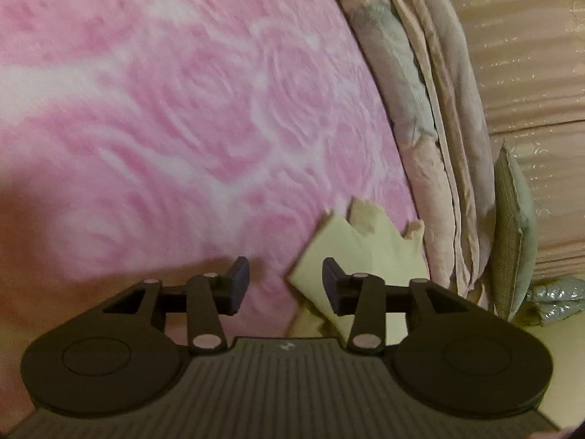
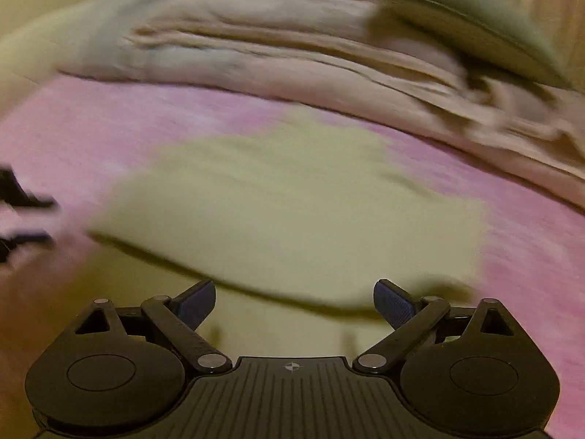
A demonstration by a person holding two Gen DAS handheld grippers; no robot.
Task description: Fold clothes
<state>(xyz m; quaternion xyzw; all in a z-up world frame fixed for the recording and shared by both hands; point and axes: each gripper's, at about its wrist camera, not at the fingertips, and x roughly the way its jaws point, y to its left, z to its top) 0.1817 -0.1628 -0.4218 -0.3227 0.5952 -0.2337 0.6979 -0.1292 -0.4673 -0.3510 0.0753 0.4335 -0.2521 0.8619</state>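
One pale yellow garment (image 2: 292, 201), thin, limp and light, lies mid-frame on the pink bed (image 2: 530, 256); pinch a corner. Left tool (image 1: 286, 281) and right tool (image 2: 294, 303) gape, empty.

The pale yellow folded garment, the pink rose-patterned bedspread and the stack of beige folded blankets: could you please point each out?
Pale yellow folded garment (image 2: 292, 201): right wrist view, its flat middle.
Pink rose-patterned bedspread (image 1: 182, 109): left wrist view, bare middle.
Stack of beige folded blankets (image 1: 438, 128): left wrist view, layered edge.

Left tool (image 1: 286, 283) gapes empty above pink bedspread (image 1: 164, 109), beside folded yellow garment (image 1: 365, 252)
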